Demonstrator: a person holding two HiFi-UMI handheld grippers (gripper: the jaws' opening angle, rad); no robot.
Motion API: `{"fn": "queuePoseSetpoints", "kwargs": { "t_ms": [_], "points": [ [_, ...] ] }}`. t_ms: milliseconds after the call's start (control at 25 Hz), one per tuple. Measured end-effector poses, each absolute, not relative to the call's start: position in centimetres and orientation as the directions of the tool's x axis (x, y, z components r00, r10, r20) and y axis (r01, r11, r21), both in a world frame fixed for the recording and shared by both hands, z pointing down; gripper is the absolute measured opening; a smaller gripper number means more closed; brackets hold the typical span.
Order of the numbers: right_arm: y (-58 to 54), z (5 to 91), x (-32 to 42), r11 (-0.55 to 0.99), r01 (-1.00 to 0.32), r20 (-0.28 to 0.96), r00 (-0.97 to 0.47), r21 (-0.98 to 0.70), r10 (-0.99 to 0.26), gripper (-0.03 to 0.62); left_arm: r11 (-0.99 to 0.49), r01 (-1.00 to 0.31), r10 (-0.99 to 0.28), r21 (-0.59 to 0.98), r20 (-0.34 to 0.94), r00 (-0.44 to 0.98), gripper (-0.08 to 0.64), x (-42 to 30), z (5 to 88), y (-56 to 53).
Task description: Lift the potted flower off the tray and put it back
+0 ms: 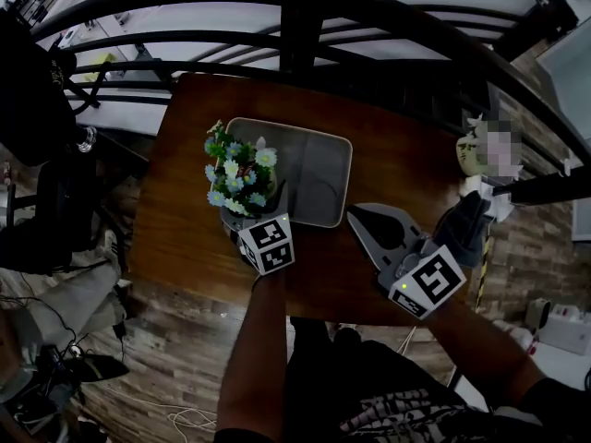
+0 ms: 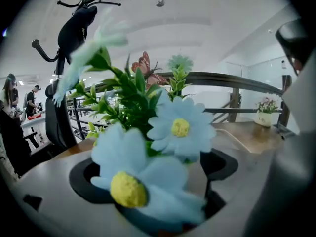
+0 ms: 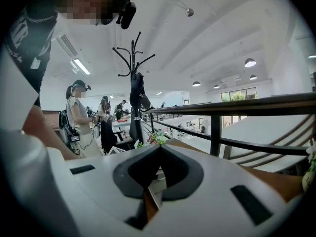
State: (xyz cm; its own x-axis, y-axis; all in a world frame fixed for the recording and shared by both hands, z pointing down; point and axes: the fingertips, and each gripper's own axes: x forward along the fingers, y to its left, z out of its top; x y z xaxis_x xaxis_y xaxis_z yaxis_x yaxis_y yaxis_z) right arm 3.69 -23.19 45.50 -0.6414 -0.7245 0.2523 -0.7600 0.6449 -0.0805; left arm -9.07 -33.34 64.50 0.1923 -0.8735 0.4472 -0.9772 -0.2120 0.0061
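Note:
The potted flower [image 1: 238,175], pale blue and white blooms over green leaves, stands at the front left corner of the grey tray [image 1: 323,169] on the brown table [image 1: 397,155]. Whether the pot rests inside the tray I cannot tell. My left gripper [image 1: 251,212] reaches in from the front with its jaws wide on either side of the pot, not pressing it. The blooms [image 2: 148,172] fill the left gripper view, and a gap shows between them and the jaws of the left gripper [image 2: 163,152]. My right gripper [image 1: 352,212] lies to the right of the tray, shut and empty, tips together [image 3: 158,148].
A second small potted plant [image 1: 473,146] stands near the table's right edge, also seen far off as the small plant [image 2: 266,113]. A black curved railing [image 1: 305,26] runs behind the table. A coat stand [image 3: 134,98] and a person [image 3: 79,117] are in the background.

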Motion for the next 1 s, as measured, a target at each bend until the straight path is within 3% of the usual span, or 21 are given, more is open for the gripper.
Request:
{"fn": "queuePoseSetpoints", "kwargs": {
  "t_ms": [360,1000],
  "points": [
    [-22.6,46.8,3.3,0.632,-0.766,0.269,-0.638,-0.119,-0.722,-0.009,-0.186,-0.983,-0.846,0.003,0.508,0.161,0.485,-9.9,66.3,-33.7],
    [-22.3,46.7,3.0,0.633,-0.766,0.269,-0.637,-0.114,-0.722,-0.009,-0.271,-0.963,-0.853,-0.003,0.465,0.238,0.474,-10.1,64.9,-32.0]
  ]
}}
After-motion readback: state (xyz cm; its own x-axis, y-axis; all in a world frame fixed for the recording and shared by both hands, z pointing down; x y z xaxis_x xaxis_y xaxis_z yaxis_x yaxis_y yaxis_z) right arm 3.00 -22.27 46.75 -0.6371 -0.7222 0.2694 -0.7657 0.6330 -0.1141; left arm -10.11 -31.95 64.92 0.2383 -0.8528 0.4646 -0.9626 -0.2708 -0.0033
